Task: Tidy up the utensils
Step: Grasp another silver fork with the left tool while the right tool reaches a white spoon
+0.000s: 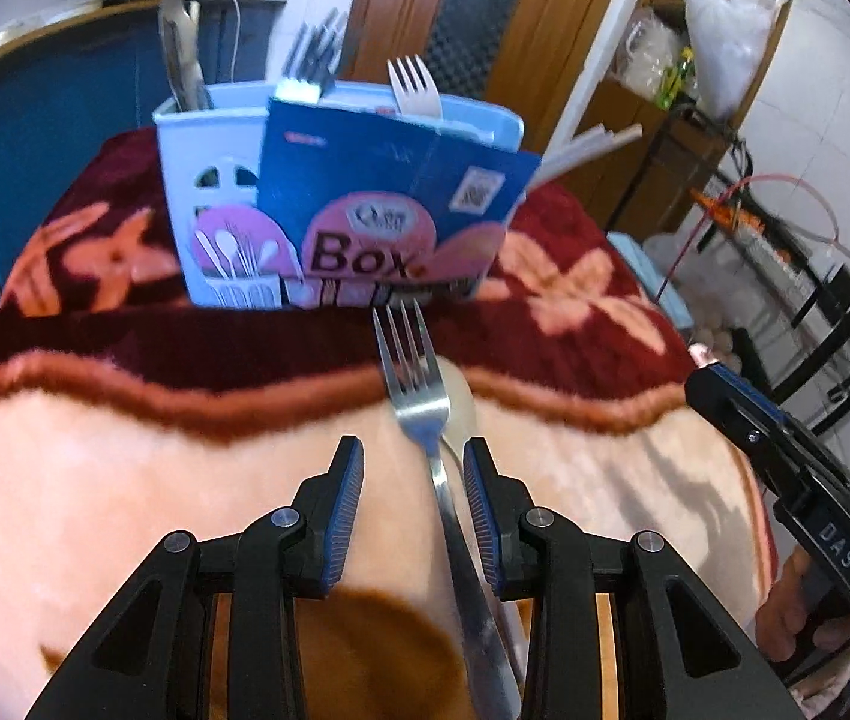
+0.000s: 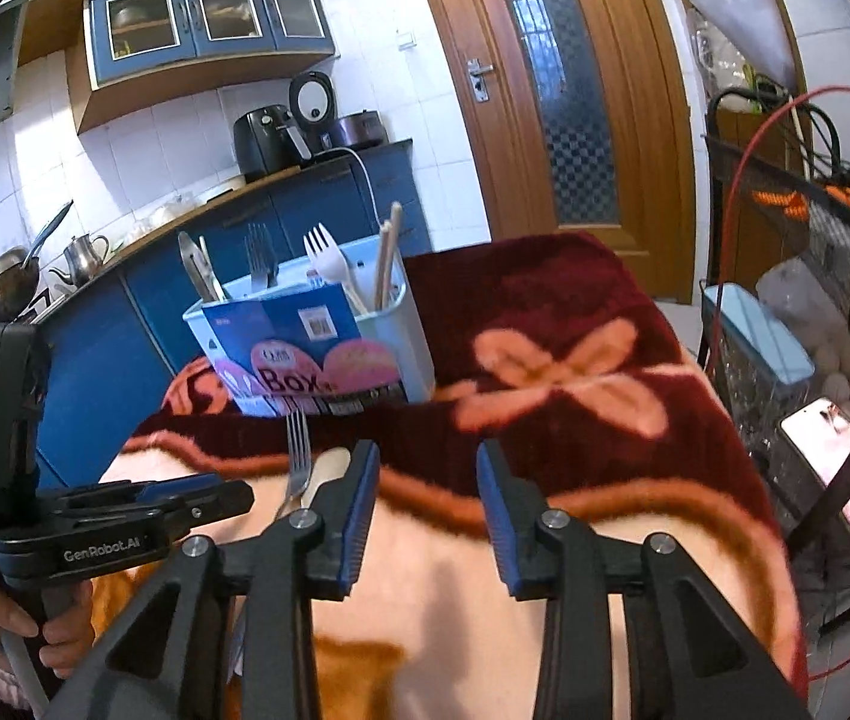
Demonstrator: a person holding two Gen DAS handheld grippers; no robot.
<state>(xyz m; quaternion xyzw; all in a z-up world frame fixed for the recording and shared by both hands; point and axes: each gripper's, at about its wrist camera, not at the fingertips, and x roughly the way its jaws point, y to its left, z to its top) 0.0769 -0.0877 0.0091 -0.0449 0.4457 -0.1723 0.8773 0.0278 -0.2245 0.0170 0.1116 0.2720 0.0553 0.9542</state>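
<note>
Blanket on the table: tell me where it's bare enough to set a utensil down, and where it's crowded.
Bare: the dark red flowered stretch of blanket right of the utensil box, and the peach area under the right gripper. Crowded: the strip in front of the box, where a metal fork and a spoon lie between the left gripper fingers.

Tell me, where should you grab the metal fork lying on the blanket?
Probably the slim neck just behind the tines. The metal fork lies flat, overlapping a pale spoon, between the left gripper and its open pads, so closing from both sides should catch it.
</note>
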